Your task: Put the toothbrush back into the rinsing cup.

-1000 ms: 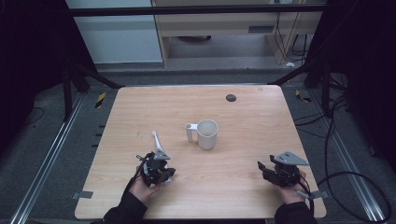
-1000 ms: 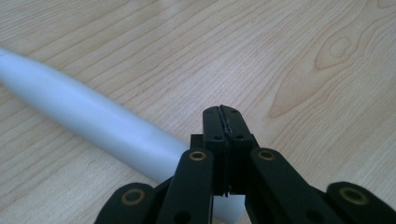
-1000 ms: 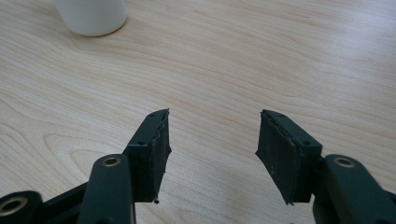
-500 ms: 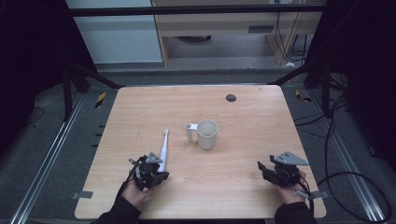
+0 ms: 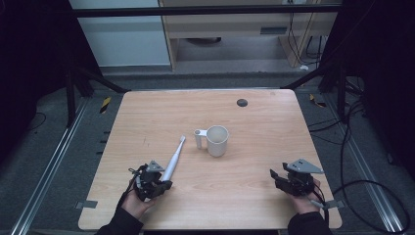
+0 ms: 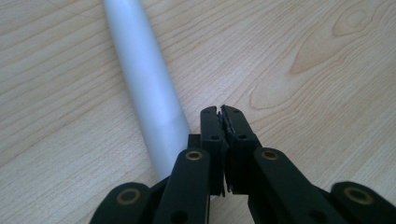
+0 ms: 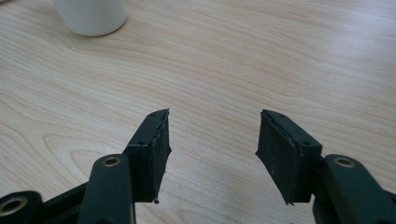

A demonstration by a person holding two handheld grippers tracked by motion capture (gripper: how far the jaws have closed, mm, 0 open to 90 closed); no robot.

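1. My left gripper [image 5: 164,185] rests low on the near-left part of the counter [image 5: 264,122]. In the left gripper view its fingers [image 6: 211,135] are pressed together with nothing between them.
2. The toothbrush [image 5: 173,159] lies flat on the wood, its thick handle end just beside my left fingers and its head pointing away toward the cup [image 5: 217,140]. In the left gripper view the white handle [image 6: 144,88] runs along the left side of my closed fingers, close against them; whether it touches them I cannot tell.
3. The cup stands upright near the middle of the counter, handle turned toward the toothbrush, with a gap between it and the brush head.
4. My right gripper [image 7: 212,140] sits at the near-right of the counter with its fingers spread wide over bare wood, well apart from the cup, whose base shows at the top of its view.
5. The risk, as I judge it: the handle is round and smooth, so any sideways nudge from my closed left fingers could roll or spin it across the wood.
6. If I open to grab it without lining up first, one finger may land on top of the handle and push it away instead of straddling it.
7. A pinch at the very end could let the long brush sag or swing, and its head might knock the cup.
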